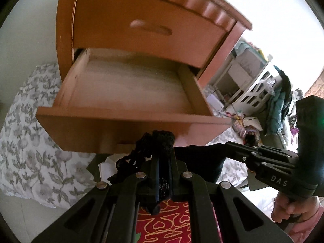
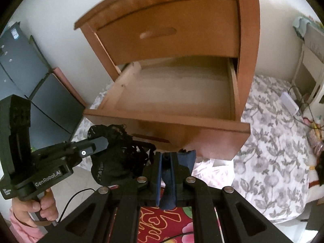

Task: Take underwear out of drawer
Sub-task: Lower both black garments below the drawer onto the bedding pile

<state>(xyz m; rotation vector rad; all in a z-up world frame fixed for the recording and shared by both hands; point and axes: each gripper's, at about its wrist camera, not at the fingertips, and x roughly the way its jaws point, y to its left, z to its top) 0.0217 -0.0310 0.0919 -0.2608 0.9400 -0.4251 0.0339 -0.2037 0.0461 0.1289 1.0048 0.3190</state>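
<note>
Below the pulled-out lower drawer [image 1: 129,121] of the wooden nightstand [image 1: 141,20], nearest the left wrist camera, the left gripper [image 1: 163,141] is clamped tight on a piece of black lace underwear [image 1: 145,147], which bunches over its fingertips and trails off to one side. Just in front of that same drawer's front panel, in the right wrist view, the right gripper [image 2: 166,158] is pinched closed on a piece of dark blue underwear [image 2: 186,158], the cloth running down between its fingers. Both garments are outside the drawer, held in the air before its front. Beyond the drawer front, the drawer's pale bottom lies bare. Above the drawer, the upper drawer [image 2: 168,32] sits closed. Beneath the nightstand spreads a grey floral sheet [image 2: 273,141].
</note>
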